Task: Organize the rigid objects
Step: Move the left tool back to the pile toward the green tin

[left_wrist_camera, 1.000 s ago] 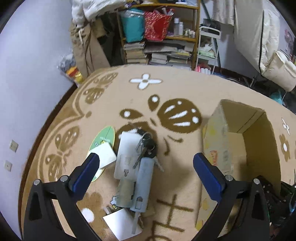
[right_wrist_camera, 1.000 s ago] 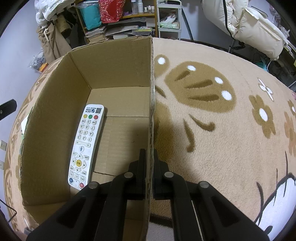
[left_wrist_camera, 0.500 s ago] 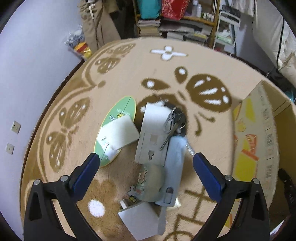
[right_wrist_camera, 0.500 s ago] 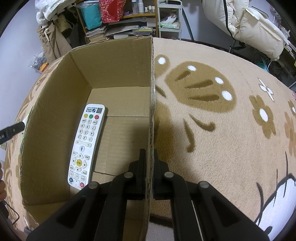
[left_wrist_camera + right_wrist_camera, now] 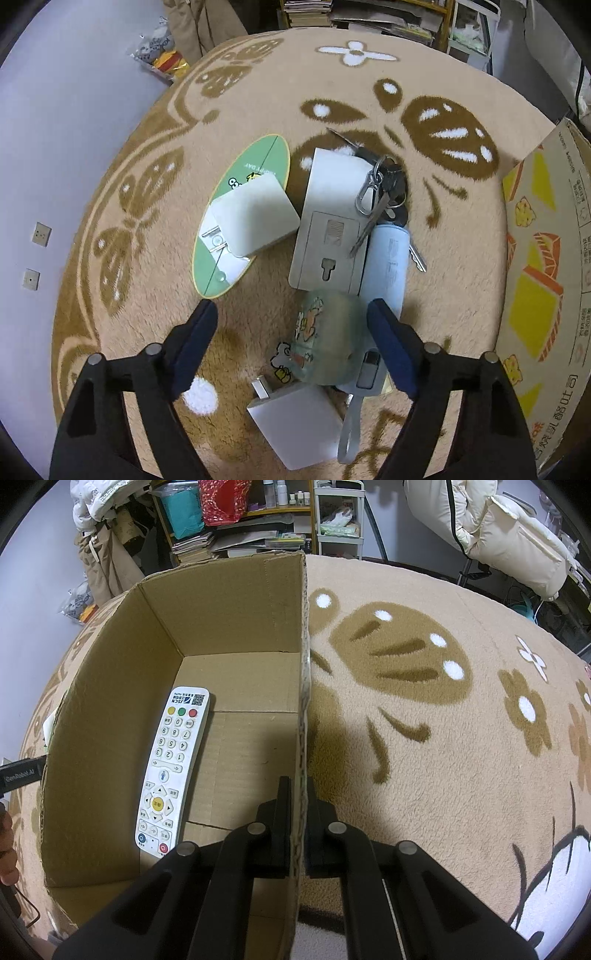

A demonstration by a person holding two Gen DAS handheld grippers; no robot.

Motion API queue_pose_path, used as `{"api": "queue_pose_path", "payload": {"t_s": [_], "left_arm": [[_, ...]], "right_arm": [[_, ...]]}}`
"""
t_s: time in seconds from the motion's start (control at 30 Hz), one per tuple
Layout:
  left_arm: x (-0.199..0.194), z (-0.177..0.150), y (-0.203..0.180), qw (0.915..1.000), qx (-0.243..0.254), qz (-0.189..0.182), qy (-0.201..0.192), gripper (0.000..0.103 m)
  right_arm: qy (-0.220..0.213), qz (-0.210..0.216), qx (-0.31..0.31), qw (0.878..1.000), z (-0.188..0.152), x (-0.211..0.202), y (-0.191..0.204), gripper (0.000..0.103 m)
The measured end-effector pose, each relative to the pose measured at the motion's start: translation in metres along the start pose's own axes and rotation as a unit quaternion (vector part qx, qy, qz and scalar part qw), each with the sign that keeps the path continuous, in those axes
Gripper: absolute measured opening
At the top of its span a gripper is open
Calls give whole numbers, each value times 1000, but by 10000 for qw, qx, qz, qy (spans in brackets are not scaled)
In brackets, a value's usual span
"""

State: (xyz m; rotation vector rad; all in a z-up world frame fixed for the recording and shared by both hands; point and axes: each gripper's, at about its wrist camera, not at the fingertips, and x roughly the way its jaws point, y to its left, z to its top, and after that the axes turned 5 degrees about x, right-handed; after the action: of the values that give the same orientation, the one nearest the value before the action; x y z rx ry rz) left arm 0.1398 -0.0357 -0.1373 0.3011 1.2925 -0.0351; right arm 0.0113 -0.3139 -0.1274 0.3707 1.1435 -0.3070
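In the left wrist view my left gripper hangs open over a pile on the rug: a translucent green case between its blue fingers, a white charger block, a pale blue cylinder, a grey flat device, a bunch of keys, a white square box and a green oval mirror. In the right wrist view my right gripper is shut on the right wall of the cardboard box. A white remote control lies inside on the box floor.
The cardboard box's printed outer side stands at the right of the pile. Past the beige patterned rug are shelves with books and bags, a white padded coat and a grey wall. A hand shows at the left edge.
My left gripper has come down and forward over the pile, so the objects look larger and the green case now lies between its fingers. The right gripper and box have not moved.
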Motion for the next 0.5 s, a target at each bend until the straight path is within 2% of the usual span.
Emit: {"api": "queue_pose_path", "payload": {"t_s": [0.17,0.23,0.33,0.4,0.5], "left_arm": [[3,-1,9,9991,-318,-283,41,68],[8,-2,13,9981,-452,-367,185,49],[18,-5,14,9968,-520,-426,444,35],[19,-4,13,9954,-564,-628,464,28],[16,-4,10,9960,-546,-591,388,26]], "right_arm": [[-1,0,-3,10000,0,0,0,6],[1,0,0,10000,0,0,0,6],[0,0,-4,10000,0,0,0,6],[1,1,0,10000,0,0,0,6],[2,4,-2,10000,0,0,0,6]]}}
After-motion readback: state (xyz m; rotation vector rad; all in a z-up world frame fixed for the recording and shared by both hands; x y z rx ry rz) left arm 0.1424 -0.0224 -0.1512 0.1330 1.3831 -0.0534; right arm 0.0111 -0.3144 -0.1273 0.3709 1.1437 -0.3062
